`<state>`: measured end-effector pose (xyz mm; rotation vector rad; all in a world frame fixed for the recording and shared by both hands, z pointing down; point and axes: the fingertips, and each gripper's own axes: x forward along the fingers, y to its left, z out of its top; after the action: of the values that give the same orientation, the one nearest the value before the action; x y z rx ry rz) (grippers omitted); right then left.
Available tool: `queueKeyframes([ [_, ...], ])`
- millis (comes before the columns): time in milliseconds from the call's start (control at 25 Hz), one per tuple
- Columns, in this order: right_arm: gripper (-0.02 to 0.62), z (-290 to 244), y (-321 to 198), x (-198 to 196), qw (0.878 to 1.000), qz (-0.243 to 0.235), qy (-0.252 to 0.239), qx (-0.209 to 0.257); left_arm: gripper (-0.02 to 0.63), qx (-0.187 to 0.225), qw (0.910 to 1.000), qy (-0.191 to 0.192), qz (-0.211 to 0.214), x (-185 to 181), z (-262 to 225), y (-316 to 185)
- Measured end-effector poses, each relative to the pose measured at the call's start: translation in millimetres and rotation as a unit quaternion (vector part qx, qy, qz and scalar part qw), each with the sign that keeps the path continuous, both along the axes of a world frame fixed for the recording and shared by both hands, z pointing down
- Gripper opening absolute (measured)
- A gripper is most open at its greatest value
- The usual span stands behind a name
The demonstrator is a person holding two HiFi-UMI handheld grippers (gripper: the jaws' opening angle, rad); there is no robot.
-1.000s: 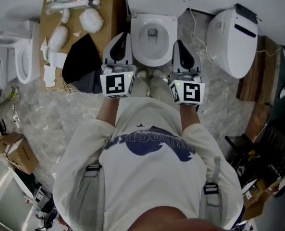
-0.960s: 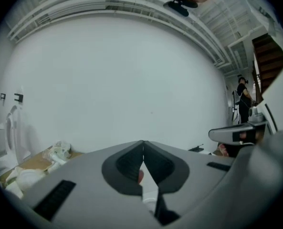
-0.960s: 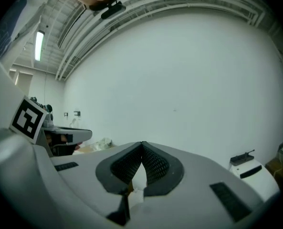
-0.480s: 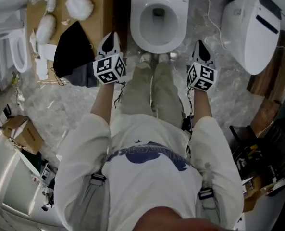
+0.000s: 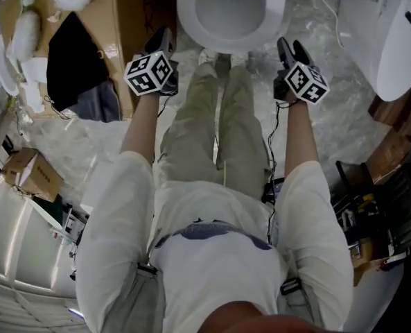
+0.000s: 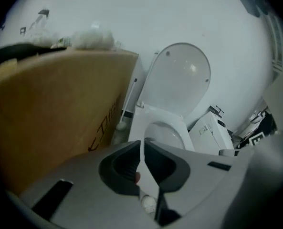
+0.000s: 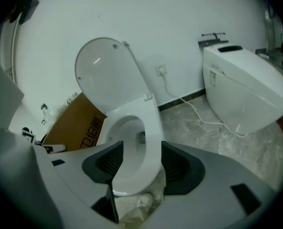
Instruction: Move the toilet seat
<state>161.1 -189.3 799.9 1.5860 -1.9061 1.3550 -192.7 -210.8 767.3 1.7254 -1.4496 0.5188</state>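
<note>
The white toilet (image 5: 229, 16) stands at the top of the head view. Its lid (image 7: 108, 73) is raised against the wall and the seat ring (image 7: 148, 128) lies flat on the bowl. My left gripper (image 5: 160, 50) hangs left of the bowl's front, shut with nothing in it (image 6: 142, 160). My right gripper (image 5: 286, 53) hangs right of the bowl. Its jaws are opening (image 7: 141, 163) and nothing is between them; the bowl shows beyond the gap. Neither gripper touches the toilet.
A brown cardboard box (image 5: 118, 47) with a black cloth (image 5: 73, 64) on it stands left of the toilet. A second white toilet (image 5: 399, 33) sits at the right, with a cable (image 7: 193, 106) on the marble floor. The person's legs stand before the bowl.
Both grippers have drawn back from the sides of the bowl and spread apart. The toilet has slid toward the top of the head view as the person straightened.
</note>
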Motion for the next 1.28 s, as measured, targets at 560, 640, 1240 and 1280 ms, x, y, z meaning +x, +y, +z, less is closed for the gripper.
queueKeyframes([
  [560, 0.367, 124.6, -0.3, -11.8, 0.991, 0.058, -0.114, -0.039, 0.242, -0.1, 0.9896, 0.103, 0.003, 24.1, 156.8, 24.5],
  [640, 0.373, 127.7, -0.5, -17.1, 0.99, 0.056, -0.123, -0.037, 0.243, -0.101, 0.9881, 0.117, 0.0, 27.4, 160.6, 24.2],
  [1240, 0.38, 120.9, 4.1, -37.8, 0.981, 0.07, -0.178, -0.037, 0.267, -0.116, 0.9713, 0.208, 0.001, 50.3, 150.3, 22.5],
  [1280, 0.379, 118.6, 4.2, -38.4, 0.98, 0.074, -0.18, -0.036, 0.273, -0.118, 0.9701, 0.212, -0.006, 50.0, 149.4, 21.6],
])
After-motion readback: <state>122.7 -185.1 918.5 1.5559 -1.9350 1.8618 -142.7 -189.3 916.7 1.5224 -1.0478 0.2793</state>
